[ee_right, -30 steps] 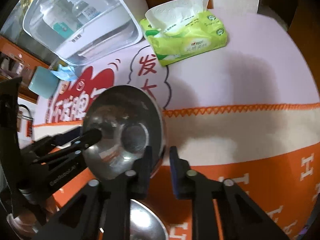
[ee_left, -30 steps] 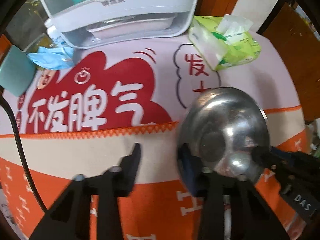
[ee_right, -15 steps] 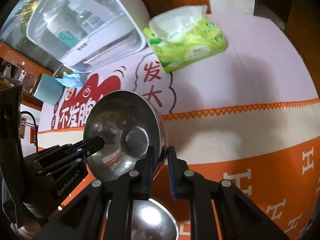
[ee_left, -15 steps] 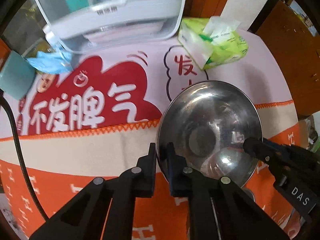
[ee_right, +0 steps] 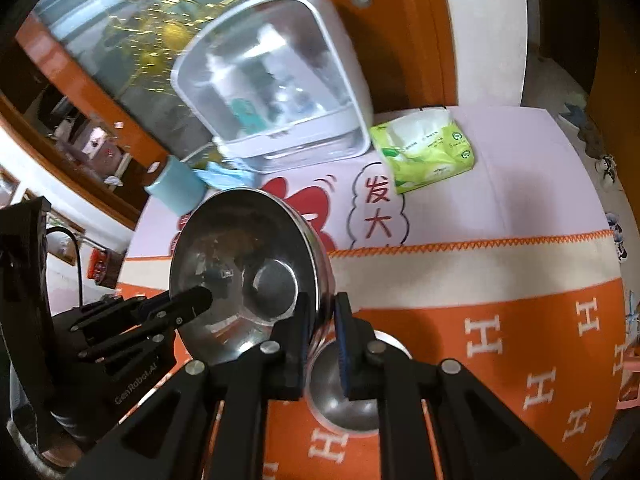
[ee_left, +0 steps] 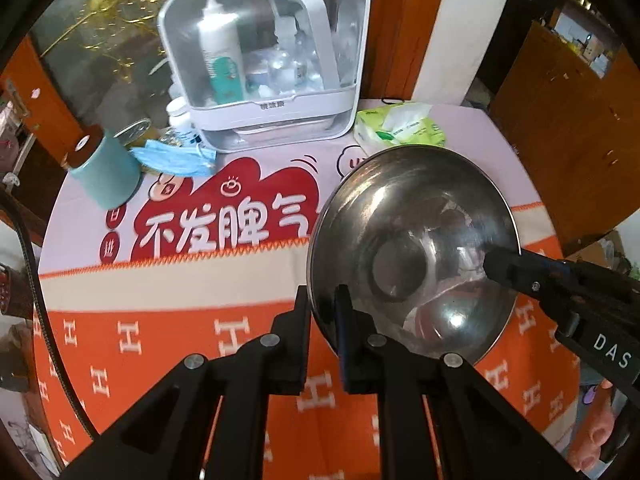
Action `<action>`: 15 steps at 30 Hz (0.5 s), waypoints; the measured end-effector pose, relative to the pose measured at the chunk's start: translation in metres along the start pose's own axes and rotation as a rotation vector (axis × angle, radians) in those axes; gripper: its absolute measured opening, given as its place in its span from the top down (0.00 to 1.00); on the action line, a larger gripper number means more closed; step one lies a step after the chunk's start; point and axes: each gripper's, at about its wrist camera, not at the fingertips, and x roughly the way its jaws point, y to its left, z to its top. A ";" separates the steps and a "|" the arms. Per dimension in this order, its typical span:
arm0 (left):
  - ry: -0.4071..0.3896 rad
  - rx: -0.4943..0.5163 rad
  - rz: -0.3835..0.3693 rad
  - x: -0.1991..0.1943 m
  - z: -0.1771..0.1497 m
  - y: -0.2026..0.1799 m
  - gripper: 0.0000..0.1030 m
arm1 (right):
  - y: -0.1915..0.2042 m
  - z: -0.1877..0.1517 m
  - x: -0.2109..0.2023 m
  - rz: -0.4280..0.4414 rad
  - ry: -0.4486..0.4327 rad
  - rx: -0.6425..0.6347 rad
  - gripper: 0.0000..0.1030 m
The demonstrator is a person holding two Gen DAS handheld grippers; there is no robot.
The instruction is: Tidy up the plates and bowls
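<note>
Two grips: left gripper and right gripper, jaws of each clenched on opposite rim edges of one steel bowl.
Bowl position: clear of the surface, tilted, mouth facing the cameras.
Below: second bowl resting under the right jaws, nearer that hand.
Beyond: tissue pack, well apart.

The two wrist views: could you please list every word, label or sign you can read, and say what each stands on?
"不发脾气": white characters on the red patch of the tablecloth.
"发大": red characters in the cloud outline on the cloth.
"H": repeated white letters on the orange band.
"DAS": on the right gripper.
"GenRobot.AI": on the left gripper.
Storage box label, bottle labels and tissue pack print: too small to read.
</note>
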 end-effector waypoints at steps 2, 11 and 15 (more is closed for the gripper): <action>0.010 0.003 -0.013 -0.018 -0.019 -0.002 0.91 | 0.004 -0.017 -0.014 0.010 -0.003 0.012 0.89; 0.097 0.099 -0.002 -0.058 -0.124 -0.012 0.88 | 0.023 -0.118 -0.044 0.031 0.038 0.051 0.89; 0.117 0.106 -0.034 -0.071 -0.171 -0.009 0.87 | 0.038 -0.154 -0.058 0.005 0.017 0.015 0.90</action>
